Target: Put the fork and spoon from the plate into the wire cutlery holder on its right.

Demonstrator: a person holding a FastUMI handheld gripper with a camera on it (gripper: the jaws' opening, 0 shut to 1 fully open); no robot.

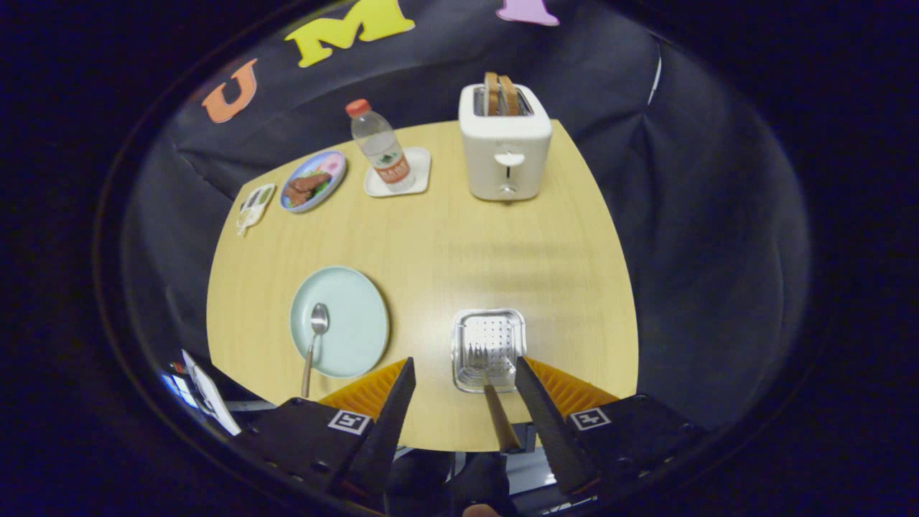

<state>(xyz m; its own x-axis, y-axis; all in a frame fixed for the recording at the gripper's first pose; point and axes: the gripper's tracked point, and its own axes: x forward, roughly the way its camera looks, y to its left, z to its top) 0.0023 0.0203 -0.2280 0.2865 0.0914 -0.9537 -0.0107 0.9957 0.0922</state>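
Fork (485,373) in holder (488,350), fingers (391,416) apart

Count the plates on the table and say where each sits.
2. The pale green plate lies left of the wire cutlery holder, with the spoon on it. The patterned plate with food sits far back, left of the water bottle. The gripper is open.

Gripper (465,373) fingers (393,409) spread wide apart, gripping nothing, angled downward.

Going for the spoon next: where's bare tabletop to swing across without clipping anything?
Open gripper sits by the cutlery holder, fork in it. Bare table spans between the plate with the spoon, the holder and the toaster. Crowded: the far edge, bottle and food plate.
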